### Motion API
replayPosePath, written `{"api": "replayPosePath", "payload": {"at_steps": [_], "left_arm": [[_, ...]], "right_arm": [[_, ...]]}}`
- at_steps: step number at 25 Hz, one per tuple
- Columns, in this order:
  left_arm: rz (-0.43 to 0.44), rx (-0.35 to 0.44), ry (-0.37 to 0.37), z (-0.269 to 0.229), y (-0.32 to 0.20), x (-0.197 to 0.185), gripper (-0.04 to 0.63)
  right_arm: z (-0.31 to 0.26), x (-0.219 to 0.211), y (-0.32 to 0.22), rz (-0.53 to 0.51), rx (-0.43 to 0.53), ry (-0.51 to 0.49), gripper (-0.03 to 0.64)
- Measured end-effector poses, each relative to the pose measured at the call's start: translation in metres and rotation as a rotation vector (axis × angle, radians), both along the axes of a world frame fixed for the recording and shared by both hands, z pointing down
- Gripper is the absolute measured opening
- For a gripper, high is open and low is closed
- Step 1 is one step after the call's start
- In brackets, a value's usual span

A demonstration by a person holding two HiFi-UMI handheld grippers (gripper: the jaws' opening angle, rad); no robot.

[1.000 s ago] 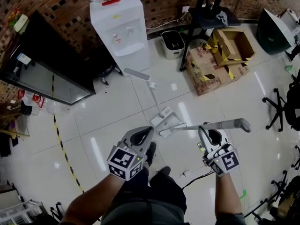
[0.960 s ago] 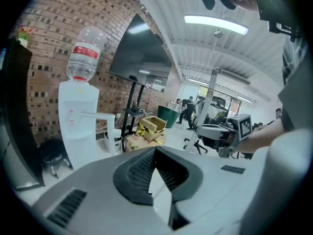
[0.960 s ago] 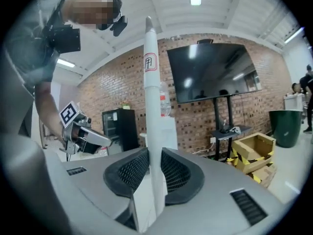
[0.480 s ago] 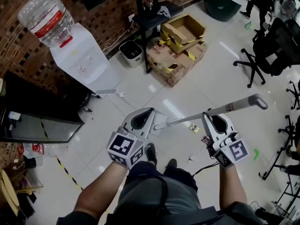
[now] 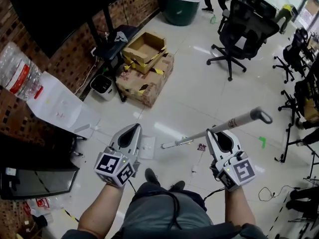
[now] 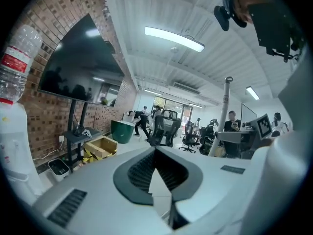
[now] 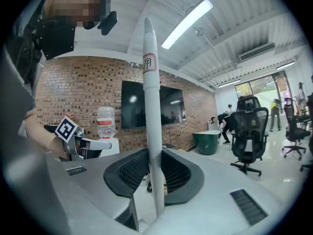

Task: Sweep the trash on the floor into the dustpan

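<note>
In the head view my right gripper (image 5: pixel 218 133) is shut on the grey broom handle (image 5: pixel 234 120), which slants down left to its lower end (image 5: pixel 164 146) on the tiles. The right gripper view shows the handle (image 7: pixel 151 106) upright between that gripper's (image 7: pixel 152 153) pads. A small dark scrap of trash (image 5: pixel 202 147) lies just right of the broom's lower end. The white dustpan (image 5: pixel 147 147) stands on the floor beside my left gripper (image 5: pixel 133 129). That gripper's (image 6: pixel 156 151) jaws meet at the tip with nothing gripped.
Cardboard boxes (image 5: pixel 147 68) and a small white bin (image 5: pixel 103 86) sit by the brick wall. A water dispenser (image 5: pixel 55 103) stands at left. Office chairs (image 5: pixel 241 29), a green tub (image 5: pixel 182 6) and floor cables (image 5: pixel 269 193) are at right. The person's feet (image 5: pixel 149 176) are below.
The head view has swung right, bringing more of the office into sight. Both grippers keep their hold. The broom's lower end now lies left of the scrap, beside the dustpan.
</note>
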State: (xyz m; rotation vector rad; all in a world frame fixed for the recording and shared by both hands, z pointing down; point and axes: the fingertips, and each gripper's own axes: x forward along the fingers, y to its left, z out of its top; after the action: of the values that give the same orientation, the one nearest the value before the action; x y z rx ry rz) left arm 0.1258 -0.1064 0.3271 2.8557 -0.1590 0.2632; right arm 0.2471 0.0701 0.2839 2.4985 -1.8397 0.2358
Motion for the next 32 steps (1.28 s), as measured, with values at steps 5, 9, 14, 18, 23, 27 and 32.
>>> {"api": "replayPosePath", "payload": {"at_steps": [5,9,14,18,23,27,32], "left_arm": [[0.013,0.011,0.004,-0.033,0.07,0.026,0.005],[0.049,0.043,0.018,-0.059,0.117,0.042,0.005],[0.115,0.099,0.064,-0.09,0.162,0.055,0.005],[0.17,0.088,0.064,-0.095,0.174,0.053,0.005],[0.194,0.09,0.06,-0.101,0.151,0.042,0.005],[0.242,0.089,0.061,-0.105,0.136,0.033,0.005],[0.253,0.099,0.052,-0.108,0.118,0.03,0.005]], "right_arm": [[-0.042,0.017,0.091,0.084,-0.005,0.027,0.107],[-0.062,0.019,0.152,0.15,0.01,0.036,0.107],[-0.081,0.016,0.206,0.223,0.028,0.062,0.106],[-0.085,0.01,0.235,0.313,0.038,0.062,0.104],[-0.093,-0.004,0.244,0.447,0.038,0.069,0.104],[-0.108,-0.009,0.244,0.521,0.067,0.075,0.104],[-0.118,-0.013,0.23,0.551,0.089,0.081,0.104]]}}
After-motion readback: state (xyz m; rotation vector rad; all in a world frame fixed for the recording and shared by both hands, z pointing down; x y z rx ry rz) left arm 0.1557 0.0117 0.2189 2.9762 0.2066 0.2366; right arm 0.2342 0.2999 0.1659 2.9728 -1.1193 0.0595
